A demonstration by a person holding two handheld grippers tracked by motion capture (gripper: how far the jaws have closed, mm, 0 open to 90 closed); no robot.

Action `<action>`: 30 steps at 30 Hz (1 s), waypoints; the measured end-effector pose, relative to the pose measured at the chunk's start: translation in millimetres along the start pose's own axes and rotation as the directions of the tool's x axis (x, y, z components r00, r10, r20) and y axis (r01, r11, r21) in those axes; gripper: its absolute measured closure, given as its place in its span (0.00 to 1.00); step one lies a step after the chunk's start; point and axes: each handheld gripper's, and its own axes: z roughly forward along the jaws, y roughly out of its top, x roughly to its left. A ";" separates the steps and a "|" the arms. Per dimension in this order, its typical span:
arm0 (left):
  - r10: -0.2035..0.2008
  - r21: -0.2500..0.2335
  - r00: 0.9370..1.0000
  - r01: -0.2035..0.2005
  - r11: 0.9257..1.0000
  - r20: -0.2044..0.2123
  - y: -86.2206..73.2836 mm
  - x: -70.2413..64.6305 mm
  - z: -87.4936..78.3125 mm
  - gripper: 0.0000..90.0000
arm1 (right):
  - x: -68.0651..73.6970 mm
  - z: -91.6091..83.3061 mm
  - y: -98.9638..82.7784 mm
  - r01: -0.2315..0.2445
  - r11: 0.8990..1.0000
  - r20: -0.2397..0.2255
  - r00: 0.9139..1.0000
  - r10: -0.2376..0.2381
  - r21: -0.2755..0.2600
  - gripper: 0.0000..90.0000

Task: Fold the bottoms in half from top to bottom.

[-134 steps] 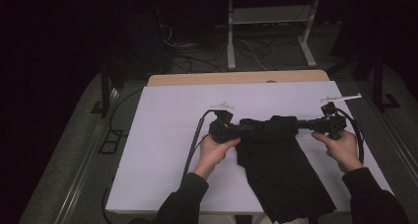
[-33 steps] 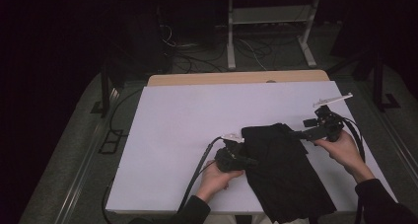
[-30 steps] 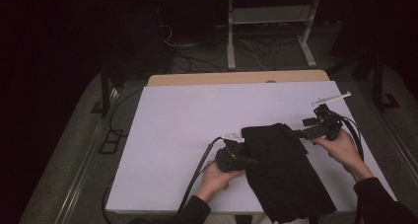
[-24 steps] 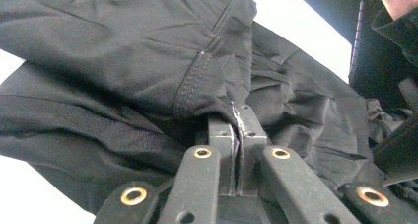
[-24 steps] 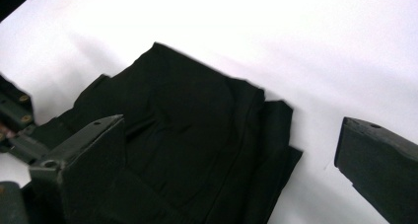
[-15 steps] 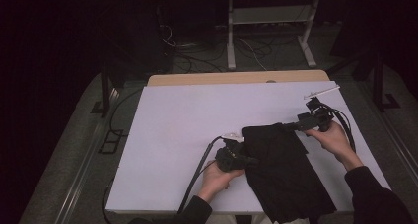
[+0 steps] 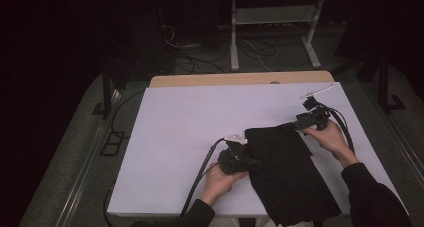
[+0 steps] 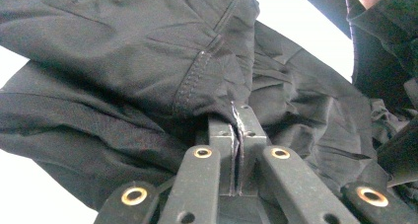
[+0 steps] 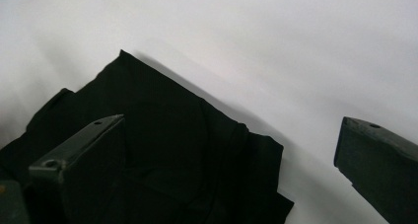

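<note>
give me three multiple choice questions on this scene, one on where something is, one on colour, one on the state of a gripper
1. Where on the white table does the garment lie?
A. far left corner
B. near right part, reaching the near edge
C. centre of the far edge

2. What colour is the garment?
A. black
B. red
C. white

3. How do the jaws of the right gripper stand?
A. shut on the cloth
B. shut on nothing
C. open, wide apart

Answers:
1. B, the high view shows it on the near right, between the two hands.
2. A, it is black in all three views.
3. C, the right gripper view shows a wide gap between them, while the left gripper is clamped on the cloth.
</note>
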 end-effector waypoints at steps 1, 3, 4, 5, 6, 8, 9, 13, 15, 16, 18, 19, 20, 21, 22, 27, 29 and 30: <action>0.000 0.001 1.000 0.000 1.000 0.000 0.0 0.0 0.1 0.96 | -0.2 2.3 0.0 -0.003 1.000 0.002 1.000 0.003 0.006 0.00; 0.002 0.002 1.000 -0.002 1.000 -0.001 -0.1 0.0 0.2 0.96 | -1.1 6.2 -0.2 -0.005 1.000 0.002 1.000 0.005 0.021 0.00; 0.001 0.002 1.000 -0.001 1.000 -0.001 -0.1 0.1 0.2 0.96 | -1.4 7.3 -0.3 -0.006 1.000 0.001 1.000 0.006 0.026 0.02; 0.000 0.003 1.000 0.000 1.000 0.000 -0.3 0.1 0.2 0.96 | -1.7 8.4 -0.6 -0.007 0.999 -0.002 1.000 0.007 0.032 0.04; 0.000 0.004 1.000 0.000 1.000 0.000 -0.4 0.2 0.4 0.96 | -2.5 9.5 -1.1 -0.004 0.999 -0.012 1.000 0.004 0.037 0.09; 0.000 0.009 1.000 0.000 1.000 0.001 -0.7 0.3 0.9 0.96 | -3.7 10.5 -2.2 0.001 0.999 -0.025 1.000 0.000 0.043 0.15; 0.000 0.011 1.000 0.000 1.000 0.000 -0.8 0.5 0.9 0.96 | -4.3 11.4 -2.5 0.003 0.999 -0.026 1.000 -0.001 0.047 0.16; 0.000 0.013 1.000 0.000 1.000 0.002 -0.8 0.7 0.7 0.96 | -6.7 13.5 -3.4 0.000 0.998 -0.042 0.999 0.003 0.055 0.24; 0.000 0.015 1.000 0.000 1.000 0.002 -1.0 0.8 1.3 0.96 | -7.2 14.6 -3.4 0.001 0.998 -0.045 0.999 0.002 0.060 0.28; 0.000 0.016 1.000 0.000 1.000 0.003 -1.2 1.0 1.6 0.96 | -7.4 15.4 -3.5 0.003 0.998 -0.045 0.999 0.000 0.061 0.30; -0.002 0.018 1.000 0.002 1.000 0.004 -1.5 0.9 2.4 0.96 | -7.7 16.9 -3.8 0.003 0.998 -0.041 0.999 0.000 0.067 0.34; -0.004 0.018 1.000 0.004 1.000 0.004 -1.6 0.6 2.8 0.96 | -7.4 17.4 -3.9 0.000 0.997 -0.038 0.999 0.003 0.071 0.38; -0.004 0.017 1.000 0.004 1.000 0.004 -1.6 0.7 3.0 0.96 | -7.2 17.9 -4.2 0.003 0.997 -0.039 0.999 0.000 0.073 0.45; -0.005 0.017 1.000 0.005 1.000 0.004 -1.7 0.8 3.2 0.96 | -6.7 18.2 -4.4 0.007 0.997 -0.034 0.999 -0.004 0.076 0.52; -0.004 0.018 1.000 0.004 1.000 0.003 -1.9 1.0 3.3 0.96 | -6.0 19.2 -4.7 0.009 0.996 -0.022 1.000 -0.008 0.084 0.60; -0.006 0.020 1.000 0.006 1.000 0.004 -2.8 1.0 3.6 0.96 | -2.6 17.8 -3.9 0.014 0.998 -0.032 0.999 -0.012 0.068 0.90; -0.006 0.023 1.000 0.005 1.000 0.005 -3.0 1.0 3.6 0.96 | -1.3 15.1 -3.4 0.014 0.999 -0.036 0.999 -0.012 0.049 0.92; -0.004 0.024 1.000 0.004 1.000 0.003 -3.0 1.0 3.5 0.96 | -0.8 13.6 -3.3 0.007 0.999 -0.042 0.999 -0.006 0.043 0.92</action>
